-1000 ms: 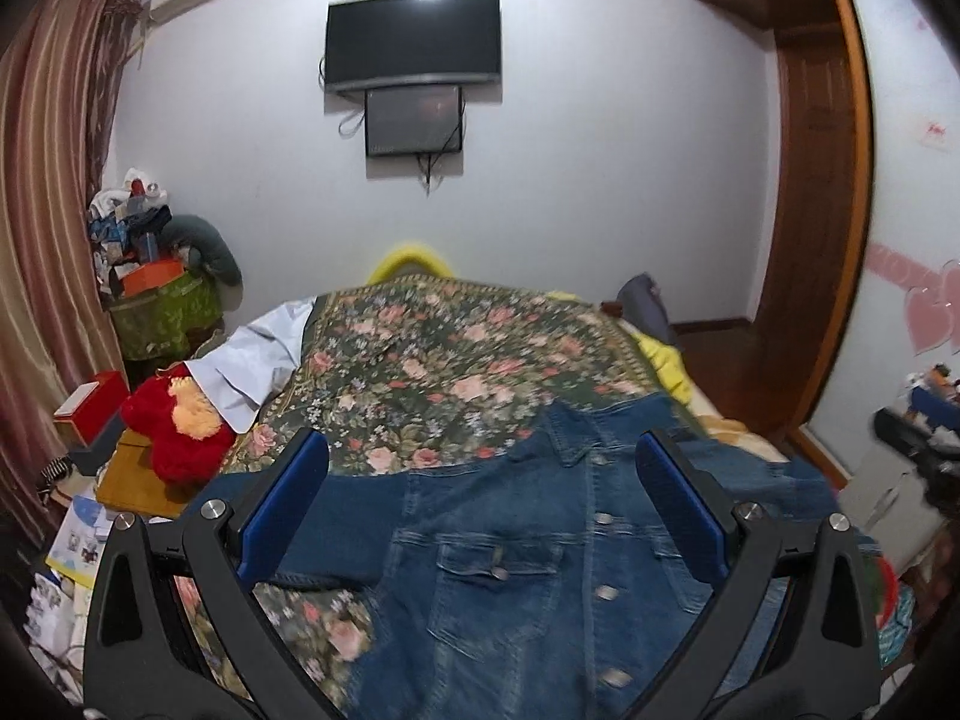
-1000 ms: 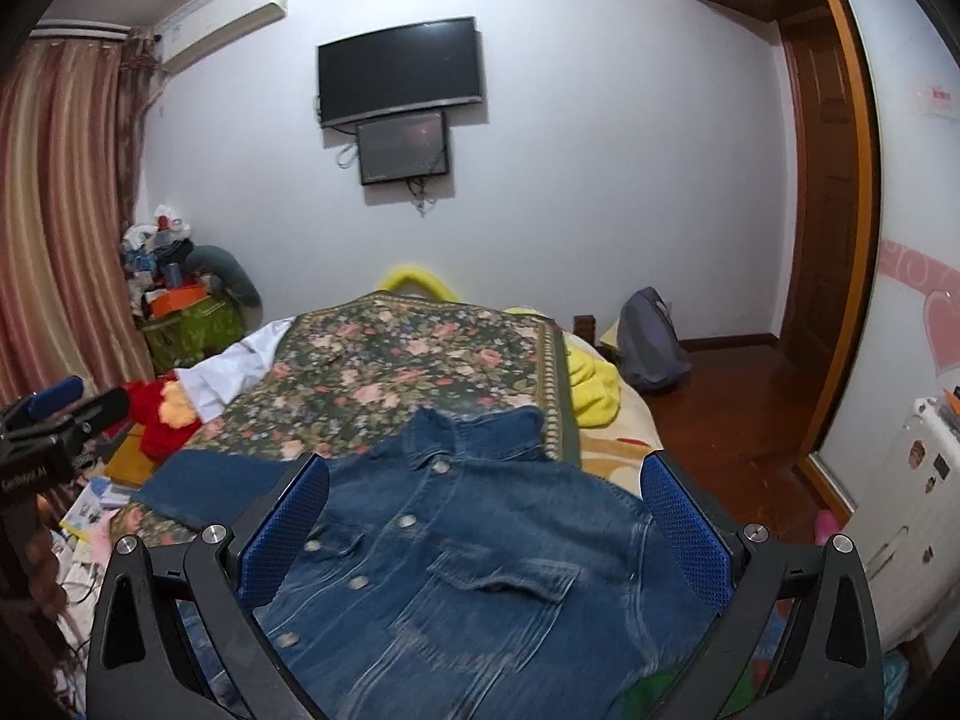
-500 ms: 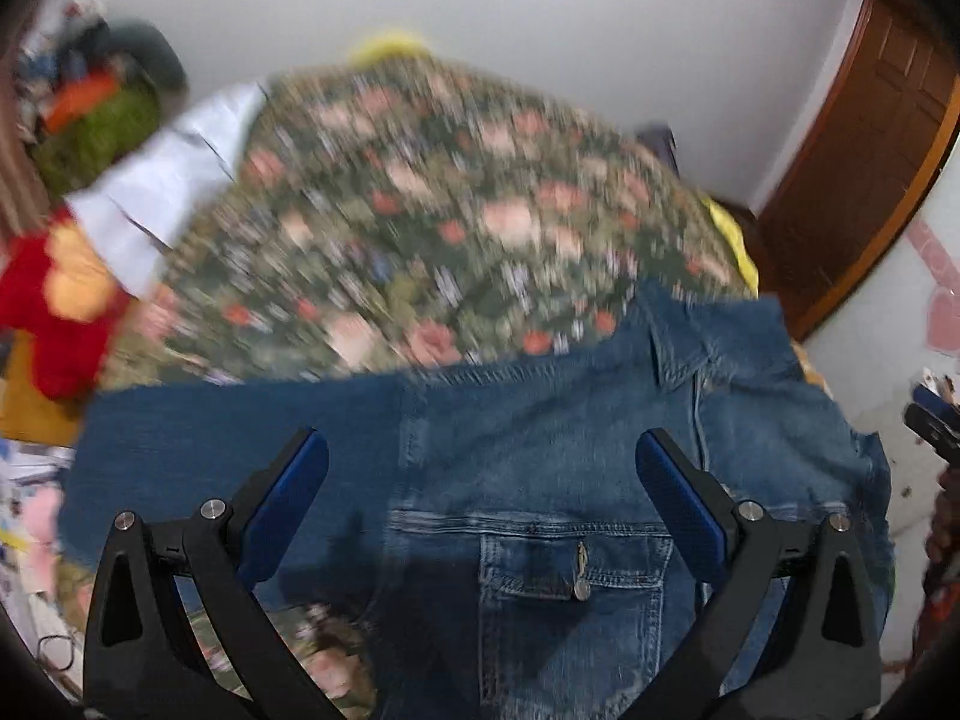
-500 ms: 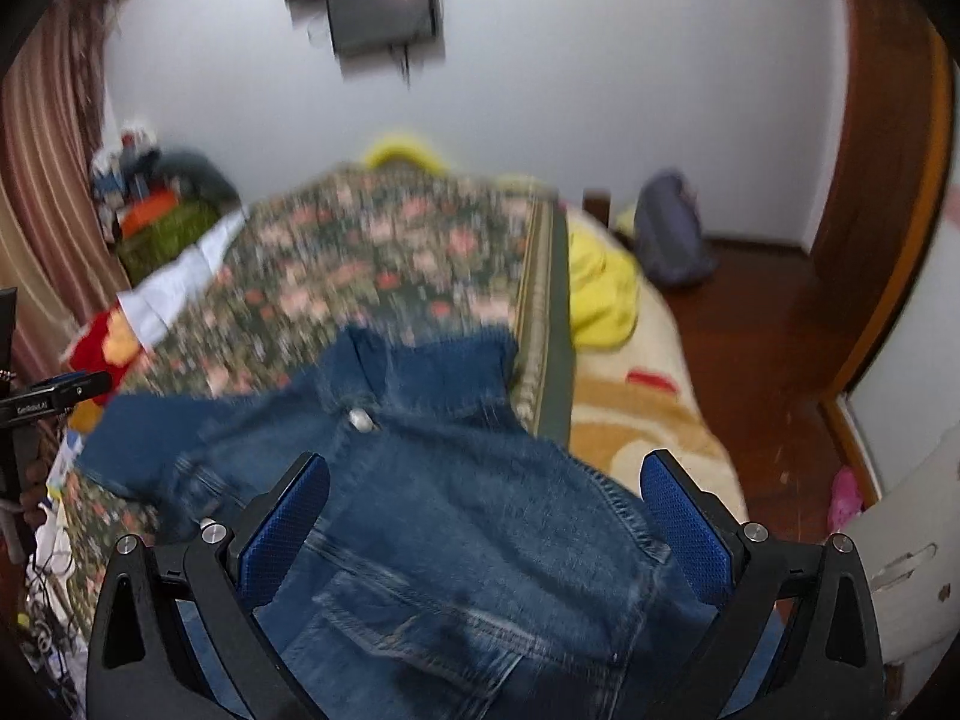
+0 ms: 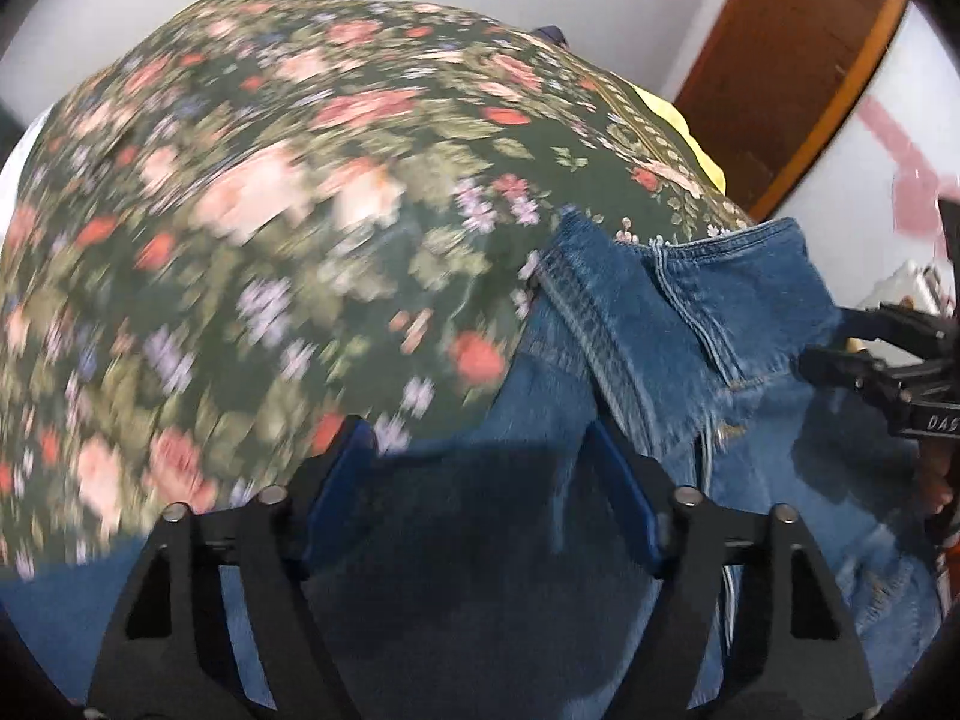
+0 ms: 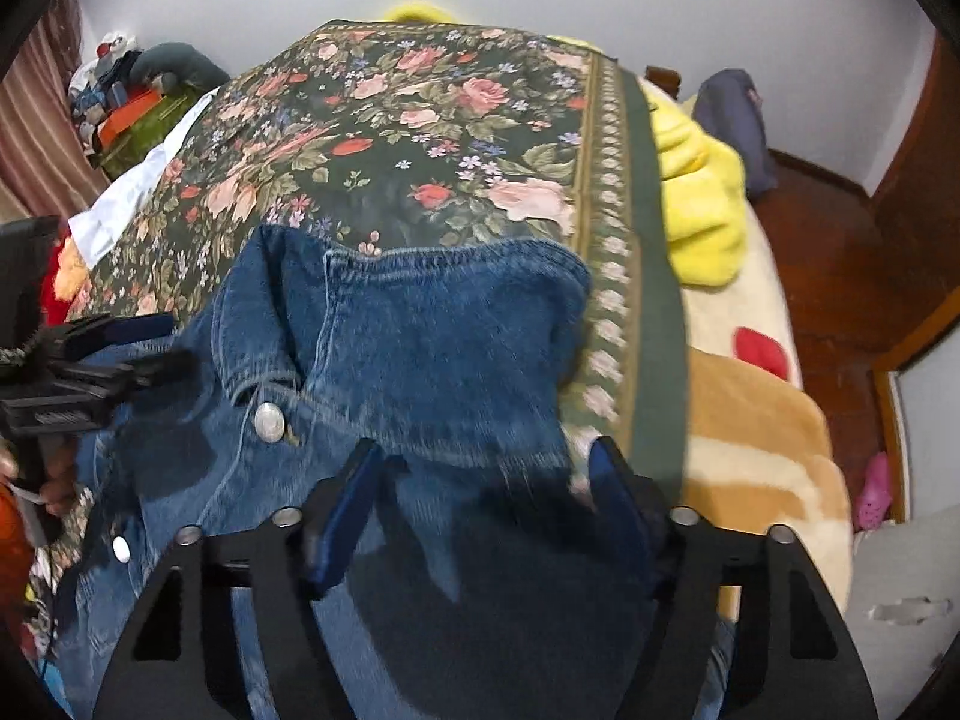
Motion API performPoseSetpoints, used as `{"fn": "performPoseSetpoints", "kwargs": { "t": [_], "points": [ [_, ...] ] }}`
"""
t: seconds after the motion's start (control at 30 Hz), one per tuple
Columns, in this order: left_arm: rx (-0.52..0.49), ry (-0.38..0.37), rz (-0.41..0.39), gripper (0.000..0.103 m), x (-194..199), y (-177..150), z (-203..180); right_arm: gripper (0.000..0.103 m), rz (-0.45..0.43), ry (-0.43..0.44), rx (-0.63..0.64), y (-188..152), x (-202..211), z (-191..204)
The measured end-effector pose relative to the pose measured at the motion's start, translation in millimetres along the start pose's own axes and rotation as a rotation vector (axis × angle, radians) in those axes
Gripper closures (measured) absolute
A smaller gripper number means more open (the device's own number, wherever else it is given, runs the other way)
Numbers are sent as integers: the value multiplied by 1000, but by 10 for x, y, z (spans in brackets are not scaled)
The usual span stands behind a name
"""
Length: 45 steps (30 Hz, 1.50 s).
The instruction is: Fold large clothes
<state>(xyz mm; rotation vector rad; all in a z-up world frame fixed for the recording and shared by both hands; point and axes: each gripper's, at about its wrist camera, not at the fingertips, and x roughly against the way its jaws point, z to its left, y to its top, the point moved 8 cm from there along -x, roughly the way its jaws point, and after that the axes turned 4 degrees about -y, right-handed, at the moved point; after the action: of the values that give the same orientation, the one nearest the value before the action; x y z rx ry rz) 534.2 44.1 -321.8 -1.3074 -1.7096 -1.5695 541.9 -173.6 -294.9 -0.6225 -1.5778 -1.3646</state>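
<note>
Denim jacket (image 6: 420,330): mid-blue, silver buttons. Bedspread (image 6: 420,120): dark green, pink-red floral, noted at 12 o'clock. Yellow blanket (image 6: 702,204) noted at 2 o'clock

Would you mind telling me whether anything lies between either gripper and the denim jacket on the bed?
Nothing visible does. The left gripper and the right gripper are each right over the denim jacket, near its collar, with only denim between their blue pads. Both sets of jaws have just been closing and are not yet shut on the cloth.
</note>
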Motion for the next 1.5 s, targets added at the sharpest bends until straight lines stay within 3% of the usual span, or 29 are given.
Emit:
{"fn": "performPoseSetpoints", "kwargs": {
  "t": [0.17,0.2,0.23,0.3,0.57,0.67,0.77,0.87,0.97,1.17,1.33,1.43,1.5],
  "points": [
    [-85,55,-19,74,-59,32,-183,63,-6,26,-64,121,-161,-16],
    [-103,79,-27,91,-21,2,-231,72,-7,29,-77,138,-172,-28],
    [-116,102,-28,93,1,-17,-254,79,-9,48,-93,157,-176,-34],
    [-138,147,-49,94,81,-37,-262,81,-13,86,-127,206,-160,-29],
    [-68,184,-125,96,516,183,114,83,-61,79,-45,607,-117,355],
    [-48,206,-120,95,528,226,258,86,-77,80,-5,863,-180,555],
    [-17,287,-103,99,412,236,464,91,-70,83,-4,1067,-317,696],
    [79,239,-28,99,139,171,662,91,-24,41,5,1113,-506,728],
    [101,188,-42,99,127,137,663,91,-42,19,28,1065,-495,697],
    [97,207,-102,90,636,-30,663,90,-32,-87,100,903,-242,510],
    [114,323,-191,38,1437,-381,926,90,-62,-102,89,812,117,490],
    [155,393,-226,21,1919,-727,1179,90,-107,-167,120,765,350,555],
    [206,435,-231,17,2189,-1025,1395,90,-165,-289,145,765,520,531]
  ]
}}
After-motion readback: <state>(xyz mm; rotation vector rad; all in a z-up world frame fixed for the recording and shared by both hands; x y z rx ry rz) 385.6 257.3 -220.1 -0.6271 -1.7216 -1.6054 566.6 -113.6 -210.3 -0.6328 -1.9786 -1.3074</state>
